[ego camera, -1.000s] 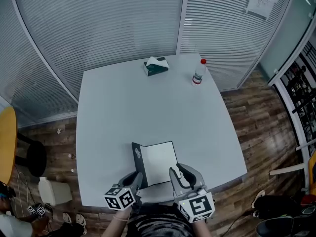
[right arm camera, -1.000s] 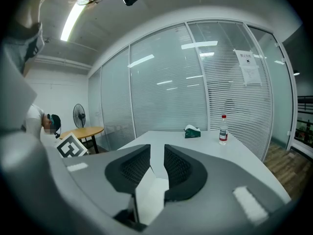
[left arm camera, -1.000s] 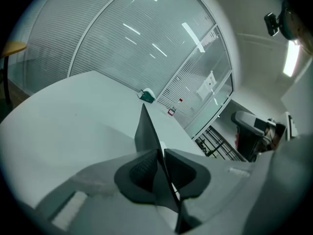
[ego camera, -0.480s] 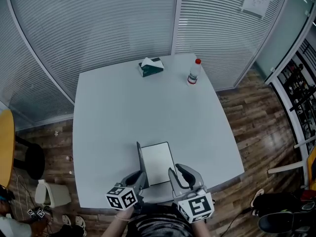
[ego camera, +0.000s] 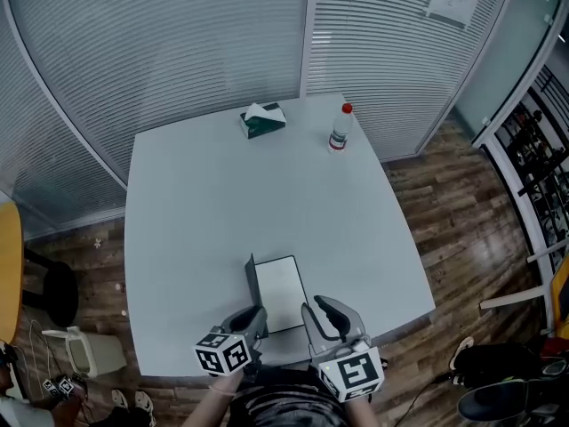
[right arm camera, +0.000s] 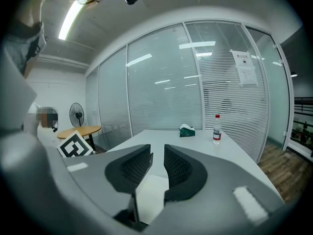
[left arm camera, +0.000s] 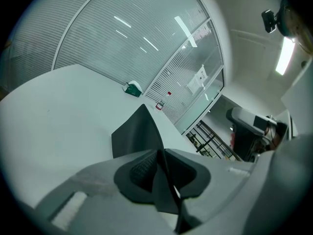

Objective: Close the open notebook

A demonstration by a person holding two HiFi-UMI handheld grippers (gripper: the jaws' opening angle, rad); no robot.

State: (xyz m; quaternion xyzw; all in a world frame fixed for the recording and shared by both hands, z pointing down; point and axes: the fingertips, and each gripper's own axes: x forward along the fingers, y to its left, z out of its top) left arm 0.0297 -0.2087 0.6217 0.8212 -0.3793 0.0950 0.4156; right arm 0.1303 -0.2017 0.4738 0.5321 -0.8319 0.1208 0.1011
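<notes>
The notebook (ego camera: pixel 281 294) lies near the table's front edge, its white page facing up. Its dark cover (ego camera: pixel 252 283) stands almost upright along the page's left side. My left gripper (ego camera: pixel 253 320) is shut on the cover's near edge. In the left gripper view the dark cover (left arm camera: pixel 137 133) rises between the pads of the left gripper (left arm camera: pixel 160 153). My right gripper (ego camera: pixel 322 314) hovers over the notebook's near right corner, open, with nothing between its fingers. In the right gripper view the white page (right arm camera: pixel 152 192) shows below the narrow gap of the right gripper (right arm camera: pixel 158 155).
A green tissue box (ego camera: pixel 262 119) and a clear bottle with a red cap (ego camera: pixel 339 128) stand at the far edge of the white table (ego camera: pixel 204 203). Glass walls with blinds close the back. A yellow round table (ego camera: pixel 7 265) stands at the left over the wood floor.
The dark cover has swung up from lying open at the left to nearly upright. My left gripper has moved right with it. The right gripper has stayed in place.
</notes>
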